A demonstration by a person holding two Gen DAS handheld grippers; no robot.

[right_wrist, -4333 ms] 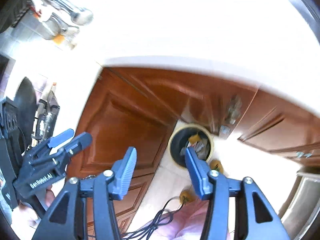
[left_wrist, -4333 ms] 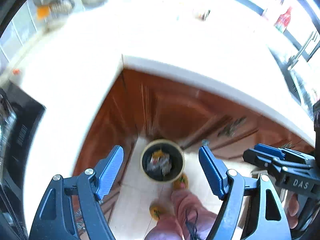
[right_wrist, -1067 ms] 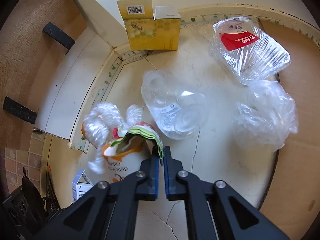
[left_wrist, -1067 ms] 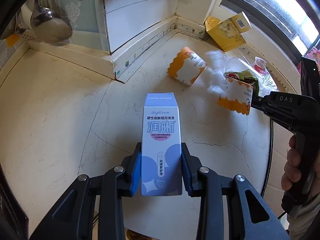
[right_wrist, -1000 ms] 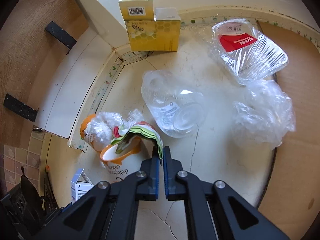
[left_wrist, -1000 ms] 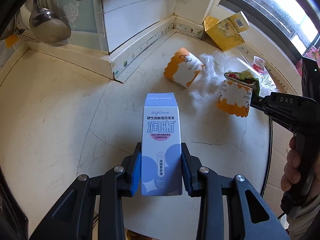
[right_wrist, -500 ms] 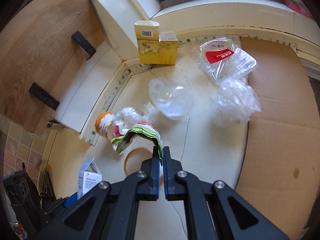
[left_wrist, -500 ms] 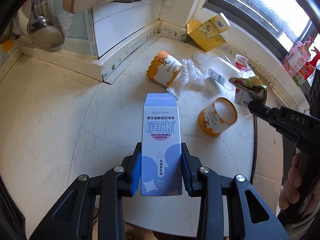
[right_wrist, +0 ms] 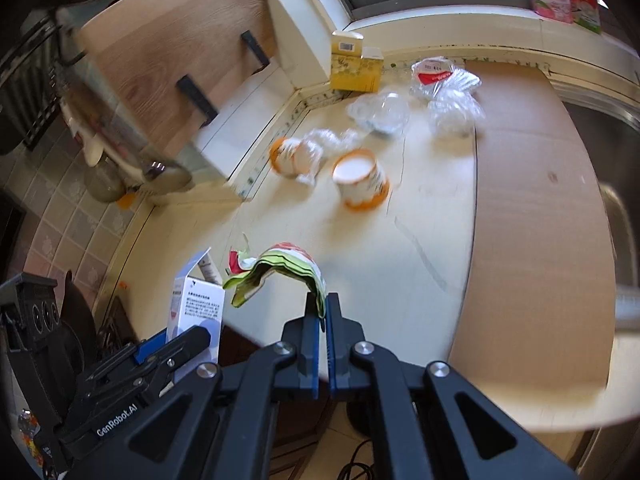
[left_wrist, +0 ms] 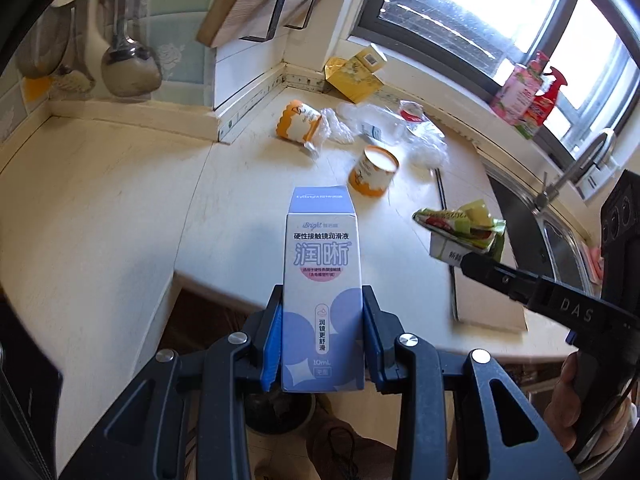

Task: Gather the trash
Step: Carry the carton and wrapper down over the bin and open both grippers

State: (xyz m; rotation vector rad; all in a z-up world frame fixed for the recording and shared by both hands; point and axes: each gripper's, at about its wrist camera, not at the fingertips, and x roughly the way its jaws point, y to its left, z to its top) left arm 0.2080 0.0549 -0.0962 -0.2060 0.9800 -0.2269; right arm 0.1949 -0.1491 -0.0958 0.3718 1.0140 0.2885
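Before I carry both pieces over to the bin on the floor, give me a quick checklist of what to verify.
1. Left tool grip on the blue carton: ok, pads press both of its sides, carton upright.
2. Right tool grip on the green wrapper: ok, pinched by one edge only, the rest hangs free.
3. Both loads lifted off the counter: ok.
4. Bin in sight: ok, partly visible below the carton in the left wrist view.
5. Room in the bin: cannot tell.
6. Trash left behind: not ok, the orange cup and clear plastic packaging remain.
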